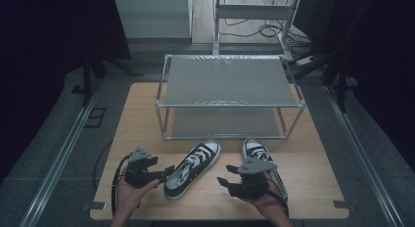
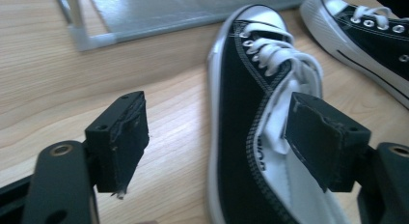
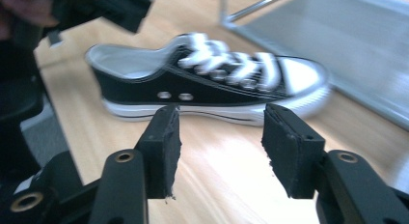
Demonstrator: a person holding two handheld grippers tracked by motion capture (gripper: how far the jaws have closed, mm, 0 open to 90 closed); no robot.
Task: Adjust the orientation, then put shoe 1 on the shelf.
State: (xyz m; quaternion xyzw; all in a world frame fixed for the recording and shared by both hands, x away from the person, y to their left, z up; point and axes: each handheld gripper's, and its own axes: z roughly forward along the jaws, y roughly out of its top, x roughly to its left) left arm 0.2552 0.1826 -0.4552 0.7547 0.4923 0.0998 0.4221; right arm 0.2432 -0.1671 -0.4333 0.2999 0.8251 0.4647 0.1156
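The left gripper (image 2: 217, 147) stood spread around the collar of the left sneaker (image 1: 192, 167), which lay just in front of the wire rack (image 1: 227, 97), seemingly ready to lift it, while the right gripper (image 3: 219, 151) waited unclenched, holding nothing

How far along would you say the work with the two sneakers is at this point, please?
Nothing looks done: both shelves of the rack carry nothing. In hand: the open left gripper straddles the left sneaker's collar, unclosed. The right gripper hovers open. The right sneaker sits on the table.
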